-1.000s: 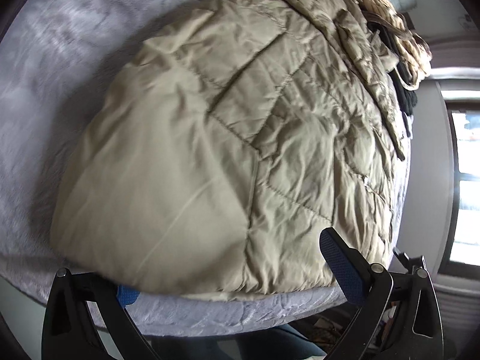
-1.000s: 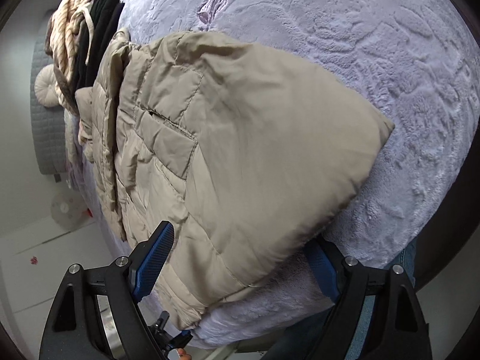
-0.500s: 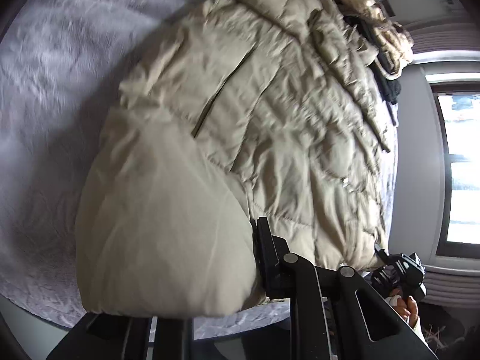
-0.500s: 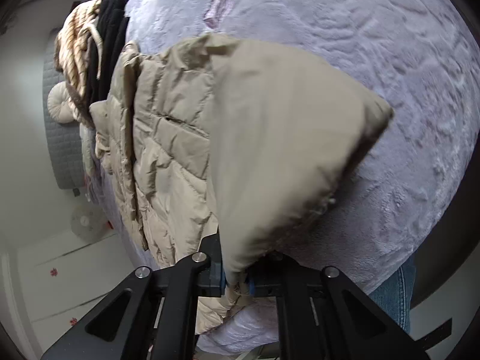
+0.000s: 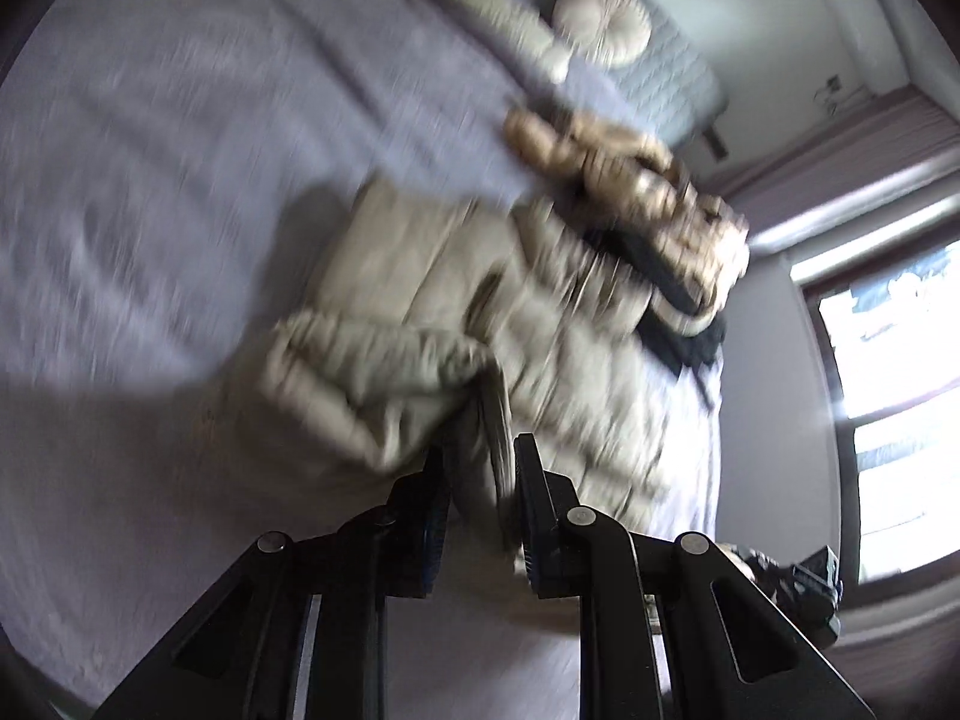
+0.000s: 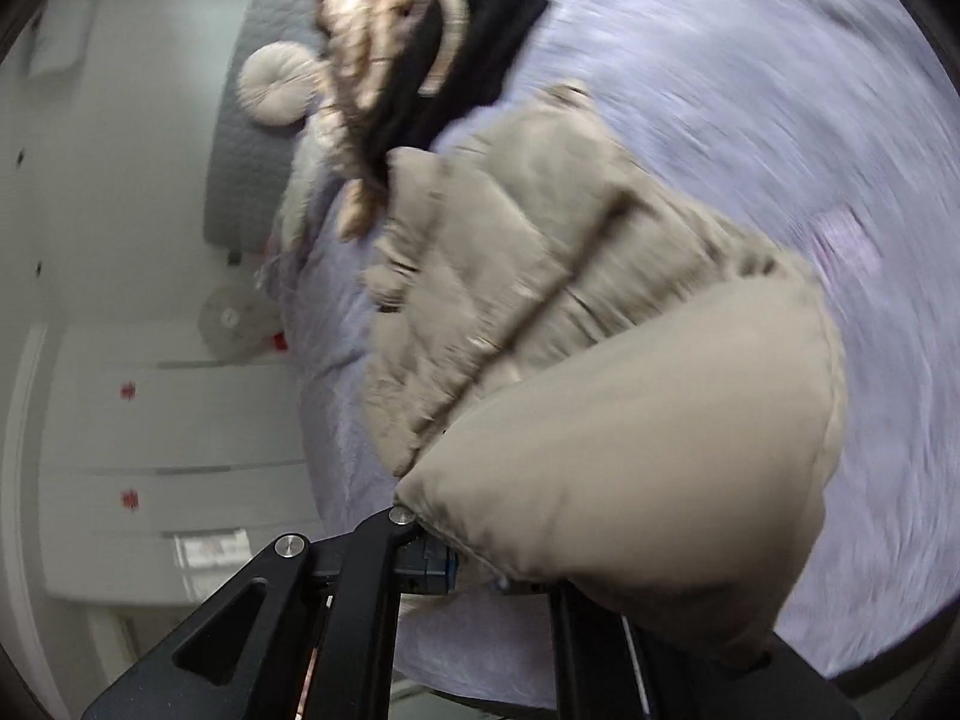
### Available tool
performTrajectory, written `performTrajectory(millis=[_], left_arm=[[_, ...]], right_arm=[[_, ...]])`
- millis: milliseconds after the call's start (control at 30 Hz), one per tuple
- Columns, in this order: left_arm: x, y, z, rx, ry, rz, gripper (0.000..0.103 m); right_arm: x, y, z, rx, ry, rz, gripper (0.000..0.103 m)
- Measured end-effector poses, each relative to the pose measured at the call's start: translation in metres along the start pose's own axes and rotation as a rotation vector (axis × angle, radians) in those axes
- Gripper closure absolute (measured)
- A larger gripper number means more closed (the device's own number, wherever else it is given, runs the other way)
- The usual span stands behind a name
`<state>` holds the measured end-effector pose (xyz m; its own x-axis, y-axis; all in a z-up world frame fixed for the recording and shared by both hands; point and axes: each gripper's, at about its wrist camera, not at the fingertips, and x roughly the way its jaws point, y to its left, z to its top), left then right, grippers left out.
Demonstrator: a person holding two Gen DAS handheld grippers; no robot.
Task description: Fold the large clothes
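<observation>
Lavender bed cover (image 5: pixel 150 192) fills the left wrist view, blurred. Left gripper (image 5: pixel 480 480) has clamped onto the hem of the beige jacket (image 5: pixel 540 312), jaws nearly closed, hem lifted. Right wrist view: right gripper (image 6: pixel 474 564) pinches the jacket's other corner, raised off the cover; a clothes pile (image 6: pixel 420 36) lies beyond the jacket

This was a bedroom in a home. Ahead of the left gripper (image 5: pixel 477 498) lay a bed under a lilac plush cover (image 5: pixel 156 192), with a round tufted cushion (image 5: pixel 602 24) and a grey quilted headboard (image 5: pixel 672 84) beyond. A window (image 5: pixel 894 396) with light walls stood to its right. A beige puffer jacket (image 6: pixel 540 276) and a heap of other clothes (image 6: pixel 420 36) lay on the bed; left of the right gripper stood white drawer fronts (image 6: pixel 180 420).
</observation>
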<state>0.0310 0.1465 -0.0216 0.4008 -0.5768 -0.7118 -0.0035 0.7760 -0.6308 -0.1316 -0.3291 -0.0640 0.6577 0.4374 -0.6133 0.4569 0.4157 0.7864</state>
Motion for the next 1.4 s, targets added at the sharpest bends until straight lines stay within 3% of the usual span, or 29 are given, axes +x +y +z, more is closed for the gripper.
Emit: performTrajectory(millis=[167, 333, 467, 600, 767, 833, 867, 900, 1000, 1067, 1167, 1267, 1333, 1400], left_arm=[[0.014, -0.037, 0.057, 0.046, -0.114, 0.058, 0.081], [0.069, -0.045, 0.107, 0.076, -0.122, 0.12, 0.081], [0.131, -0.029, 0.14, 0.094, -0.074, 0.186, 0.081], [0.183, -0.009, 0.151, 0.112, -0.016, 0.264, 0.081], [0.205, 0.008, 0.161, 0.114, -0.008, 0.332, 0.08], [0.2, 0.011, 0.165, 0.1, -0.016, 0.372, 0.061], [0.193, 0.011, 0.167, 0.095, -0.036, 0.394, 0.028], [0.185, 0.009, 0.168, 0.099, -0.08, 0.416, 0.015], [0.168, 0.0, 0.169, 0.178, -0.118, 0.406, 0.014], [0.164, -0.004, 0.168, 0.249, -0.11, 0.418, 0.014], [0.167, 0.001, 0.168, 0.332, -0.074, 0.438, 0.014], [0.175, 0.022, 0.17, 0.342, -0.024, 0.44, 0.014], [0.186, 0.04, 0.172, 0.3, 0.037, 0.387, 0.014], [0.198, 0.057, 0.173, 0.25, 0.118, 0.3, 0.014]], right_arm=[[0.034, 0.043, 0.074, -0.123, 0.04, 0.014, 0.095], [0.085, 0.054, 0.133, -0.155, 0.038, -0.051, 0.095], [0.127, 0.041, 0.159, -0.114, 0.032, -0.117, 0.095], [0.165, 0.022, 0.172, -0.106, 0.036, -0.196, 0.095], [0.186, 0.004, 0.18, -0.056, 0.035, -0.215, 0.09], [0.189, 0.003, 0.181, -0.054, 0.047, -0.213, 0.088], [0.19, 0.002, 0.182, -0.057, 0.052, -0.216, 0.086], [0.189, 0.003, 0.182, -0.052, 0.06, -0.211, 0.085], [0.18, 0.011, 0.182, -0.063, 0.07, -0.205, 0.07], [0.169, 0.024, 0.179, -0.11, 0.054, -0.2, 0.036], [0.139, 0.054, 0.168, -0.32, -0.013, -0.276, 0.034], [0.114, 0.072, 0.159, -0.566, -0.131, -0.453, 0.034], [0.109, 0.063, 0.165, -0.618, -0.164, -0.559, 0.034], [0.112, 0.047, 0.177, -0.578, -0.14, -0.58, 0.034]])
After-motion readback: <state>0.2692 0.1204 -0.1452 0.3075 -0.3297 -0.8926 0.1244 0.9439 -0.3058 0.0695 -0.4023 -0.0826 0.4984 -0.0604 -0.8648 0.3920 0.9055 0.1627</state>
